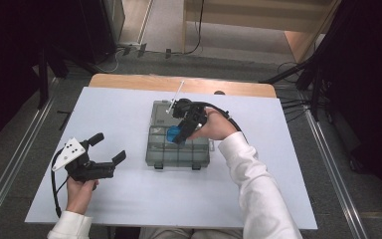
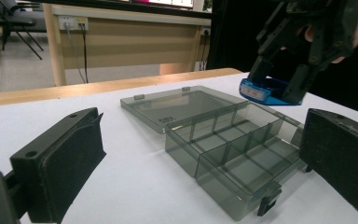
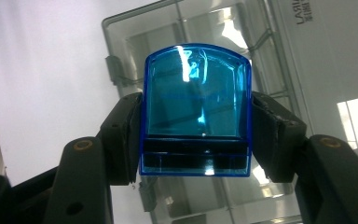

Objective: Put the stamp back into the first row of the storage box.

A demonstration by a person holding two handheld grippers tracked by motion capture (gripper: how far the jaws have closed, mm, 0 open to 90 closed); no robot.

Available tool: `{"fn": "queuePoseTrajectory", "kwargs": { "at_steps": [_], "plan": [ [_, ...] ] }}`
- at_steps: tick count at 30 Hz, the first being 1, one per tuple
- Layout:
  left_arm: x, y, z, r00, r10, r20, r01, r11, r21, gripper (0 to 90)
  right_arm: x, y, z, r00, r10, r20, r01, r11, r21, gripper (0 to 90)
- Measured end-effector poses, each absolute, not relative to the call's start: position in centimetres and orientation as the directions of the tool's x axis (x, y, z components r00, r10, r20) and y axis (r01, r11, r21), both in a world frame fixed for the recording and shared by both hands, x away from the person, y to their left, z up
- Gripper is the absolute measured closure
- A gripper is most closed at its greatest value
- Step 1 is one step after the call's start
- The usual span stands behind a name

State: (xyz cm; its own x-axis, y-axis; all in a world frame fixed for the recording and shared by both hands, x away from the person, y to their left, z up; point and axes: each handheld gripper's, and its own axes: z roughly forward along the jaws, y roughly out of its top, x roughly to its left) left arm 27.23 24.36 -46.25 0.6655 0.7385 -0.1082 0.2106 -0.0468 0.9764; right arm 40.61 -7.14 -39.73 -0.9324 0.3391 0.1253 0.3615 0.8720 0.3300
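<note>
Below the fingers (image 3: 265, 135) of the right gripper (image 1: 177, 134), which clamp the blue case (image 3: 196, 109), the compartment box (image 1: 155, 160) stands open; its dividers (image 2: 233, 140) obstruct descent. White table surface (image 1: 119, 194) around the left gripper (image 1: 108, 148) fingers (image 2: 65, 154) lies free.

Small blue translucent case (image 3: 196, 109), rounded at one end with a dark band at the other, is clamped by its two sides between the jaws of the right gripper (image 1: 180, 133). It hangs in the air above the divided compartments of the smoky clear organizer box (image 2: 235, 149), lid flat open on the table.
</note>
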Motion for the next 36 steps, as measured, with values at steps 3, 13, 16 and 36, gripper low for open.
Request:
{"fn": "queuePoseTrajectory", "kwargs": {
  "at_steps": [3, 13, 16, 36],
  "plan": [
    [27.2, 24.4, -46.2, 0.666, 0.738, -0.11, 0.21, -0.044, 0.977, 0.0, 41.2, -7.5, -40.0, -0.927, 0.349, 0.136, 0.374, 0.868, 0.327, 42.5],
    [27.3, 24.4, -46.3, 0.666, 0.737, -0.11, 0.211, -0.045, 0.976, 0.0, 43.4, -8.7, -41.6, -0.913, 0.382, 0.144, 0.408, 0.852, 0.328, 42.4],
    [27.3, 24.5, -46.2, 0.667, 0.737, -0.108, 0.211, -0.047, 0.976, 0.0, 43.3, -8.7, -41.9, -0.925, 0.366, 0.101, 0.378, 0.865, 0.33, 42.4],
    [27.3, 24.8, -46.2, 0.66, 0.742, -0.116, 0.212, -0.036, 0.977, 0.0, 43.6, -7.7, -43.7, -0.937, 0.346, 0.058, 0.346, 0.886, 0.309, 29.2]
  ]
}}
